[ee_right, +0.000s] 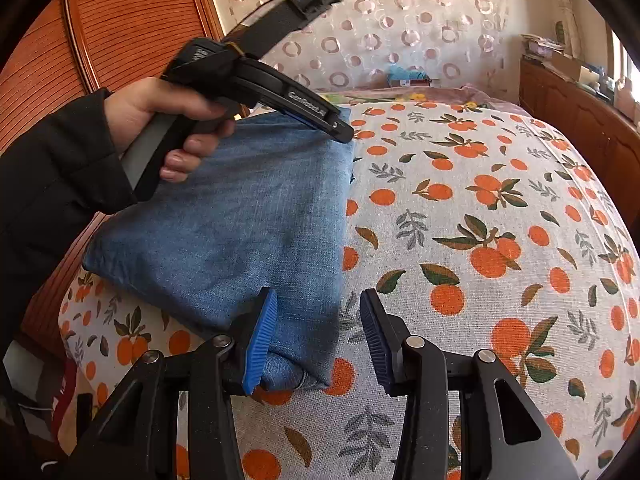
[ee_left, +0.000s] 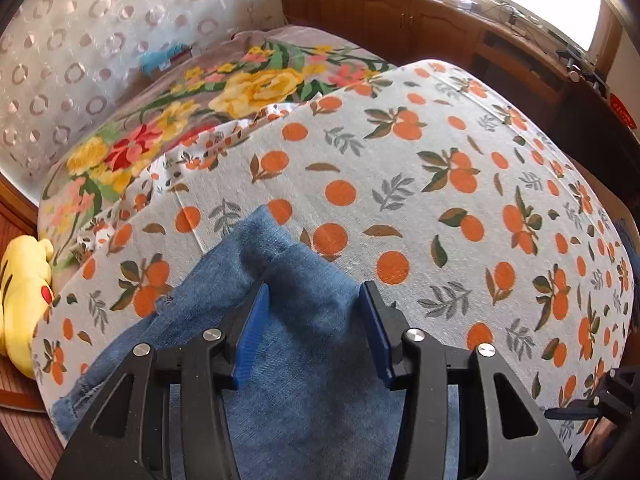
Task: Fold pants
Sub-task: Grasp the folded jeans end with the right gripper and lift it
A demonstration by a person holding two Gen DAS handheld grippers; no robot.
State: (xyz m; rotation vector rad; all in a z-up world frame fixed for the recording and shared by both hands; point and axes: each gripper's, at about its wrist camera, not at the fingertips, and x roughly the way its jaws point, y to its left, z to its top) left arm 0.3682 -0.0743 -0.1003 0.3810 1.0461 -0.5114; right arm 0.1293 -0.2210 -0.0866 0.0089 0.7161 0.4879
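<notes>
Nearest in the right wrist view, the right gripper (ee_right: 318,316) stands with its jaws apart over the near corner of the pants (ee_right: 240,216), its left pad on the denim, gripping nothing. The pants are faded blue denim, folded into a thick flat rectangle on the orange-printed sheet (ee_right: 480,208) near the bed's left edge. Farther off, a hand (ee_right: 160,120) holds the left gripper (ee_left: 316,304) over the fold's far end, jaws parted above bunched denim, not clamping it.
</notes>
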